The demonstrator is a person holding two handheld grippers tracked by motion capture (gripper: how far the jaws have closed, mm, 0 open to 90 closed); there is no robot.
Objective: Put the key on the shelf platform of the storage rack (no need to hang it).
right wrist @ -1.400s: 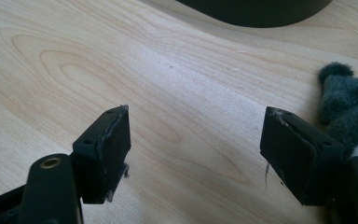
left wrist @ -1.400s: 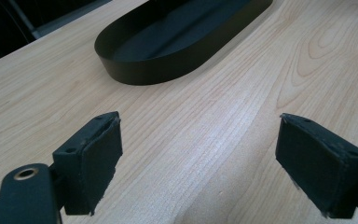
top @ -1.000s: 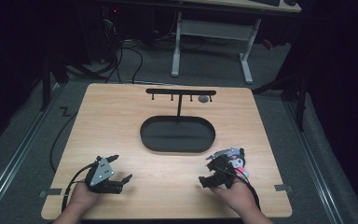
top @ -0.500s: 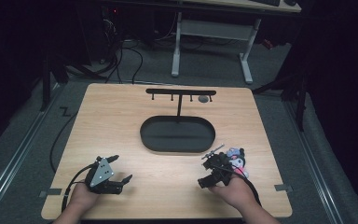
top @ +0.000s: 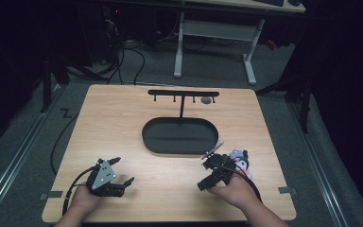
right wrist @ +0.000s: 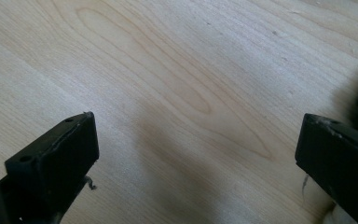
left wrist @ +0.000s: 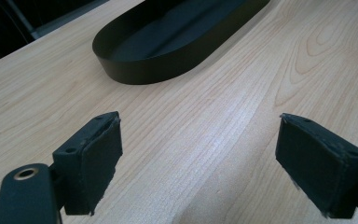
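The table [top: 123, 123] is pale wood with a wavy grain — looping ovals show in both gripper views. The oval tray [top: 179, 137] is matt black, as is the T-shaped rack [top: 183, 94] behind it. Both grippers are black (the left gripper [top: 120, 172] carries a grey plate). The small toy [top: 240, 158] looks pink, white and black — too small to be sure.

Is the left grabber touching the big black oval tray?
Apart. The high view shows bare table between the left gripper and the black oval tray; the left gripper view shows wood between its open jaws and the tray.
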